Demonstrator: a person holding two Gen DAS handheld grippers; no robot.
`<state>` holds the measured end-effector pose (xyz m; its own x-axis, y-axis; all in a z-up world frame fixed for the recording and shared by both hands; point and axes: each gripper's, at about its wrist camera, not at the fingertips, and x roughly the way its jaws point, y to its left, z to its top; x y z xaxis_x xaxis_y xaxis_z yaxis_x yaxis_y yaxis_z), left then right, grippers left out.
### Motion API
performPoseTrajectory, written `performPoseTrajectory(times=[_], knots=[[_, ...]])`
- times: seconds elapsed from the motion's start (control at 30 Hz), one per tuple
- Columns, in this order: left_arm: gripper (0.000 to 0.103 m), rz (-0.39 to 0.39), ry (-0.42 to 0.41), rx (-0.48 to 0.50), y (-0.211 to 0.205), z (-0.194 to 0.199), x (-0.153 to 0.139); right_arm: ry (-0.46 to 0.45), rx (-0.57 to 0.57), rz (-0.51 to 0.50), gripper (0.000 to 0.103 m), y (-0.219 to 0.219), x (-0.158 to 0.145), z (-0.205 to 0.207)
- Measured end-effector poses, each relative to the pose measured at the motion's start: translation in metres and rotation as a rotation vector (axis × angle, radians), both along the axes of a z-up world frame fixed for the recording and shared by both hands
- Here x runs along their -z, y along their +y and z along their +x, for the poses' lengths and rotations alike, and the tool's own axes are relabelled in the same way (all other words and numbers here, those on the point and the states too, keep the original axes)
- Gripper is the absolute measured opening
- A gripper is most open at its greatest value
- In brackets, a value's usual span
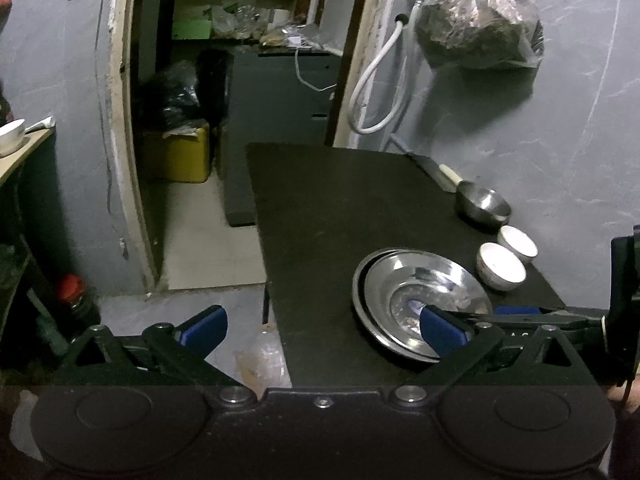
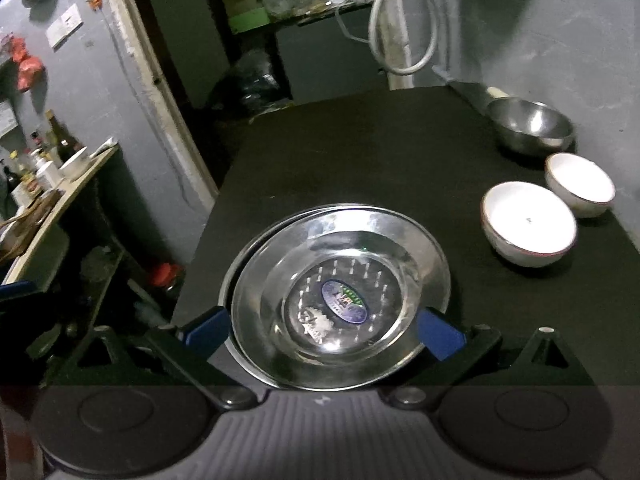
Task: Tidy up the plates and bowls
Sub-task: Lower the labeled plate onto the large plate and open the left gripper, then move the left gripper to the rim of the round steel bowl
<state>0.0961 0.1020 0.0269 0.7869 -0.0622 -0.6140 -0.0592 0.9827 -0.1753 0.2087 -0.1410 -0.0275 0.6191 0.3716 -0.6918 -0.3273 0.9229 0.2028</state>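
Note:
Two steel plates (image 2: 340, 292) lie stacked on the dark table (image 2: 360, 152), the top one with a blue oval sticker. My right gripper (image 2: 323, 332) is open just above their near rim, one blue pad on each side, neither pressing. To the right stand two white bowls, one nearer (image 2: 528, 228) and one farther (image 2: 580, 184), with a steel bowl (image 2: 530, 126) behind them. My left gripper (image 1: 323, 328) is open and empty over the table's left edge, left of the plates (image 1: 420, 300). Its right pad overlaps the plates' rim in the left wrist view.
A grey wall runs along the table's right side, with a white hose (image 1: 380, 92) and a hanging plastic bag (image 1: 480, 20). Left of the table is a doorway with a yellow box (image 1: 180, 156) on the floor. A cluttered shelf (image 2: 60, 192) with bottles stands far left.

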Motion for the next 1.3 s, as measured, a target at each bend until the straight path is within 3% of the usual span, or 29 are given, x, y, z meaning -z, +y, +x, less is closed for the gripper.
performPoseTrajectory(times=[0.2,0.33,0.6,0.77,0.97,1.1,1.2,1.3], knots=[[0.102,-0.024,-0.025,0.006,-0.001,0.014,0.001,-0.016,0.043,-0.065,0.103,-0.008,0.0,0.002],[0.102,-0.03,-0.011,0.01,-0.004,0.027,0.002,0.039,0.053,-0.077,0.103,-0.007,0.011,0.023],[0.102,-0.016,0.046,-0.049,-0.009,0.051,0.014,0.091,-0.025,-0.041,0.103,-0.002,0.027,0.038],[0.102,-0.017,0.062,-0.088,-0.013,0.068,0.018,0.091,-0.061,-0.073,0.103,0.003,0.027,0.042],[0.102,-0.005,0.092,-0.115,-0.021,0.086,0.023,0.081,-0.092,-0.24,0.103,0.029,0.031,0.043],[0.102,0.005,0.101,-0.13,-0.026,0.095,0.025,0.019,-0.145,-0.326,0.103,0.04,0.036,0.037],[0.102,0.011,0.108,-0.14,-0.03,0.103,0.026,0.007,-0.178,-0.303,0.103,0.036,0.037,0.036],[0.102,0.018,0.119,-0.141,-0.035,0.114,0.027,0.015,-0.162,-0.191,0.103,0.011,0.031,0.042]])
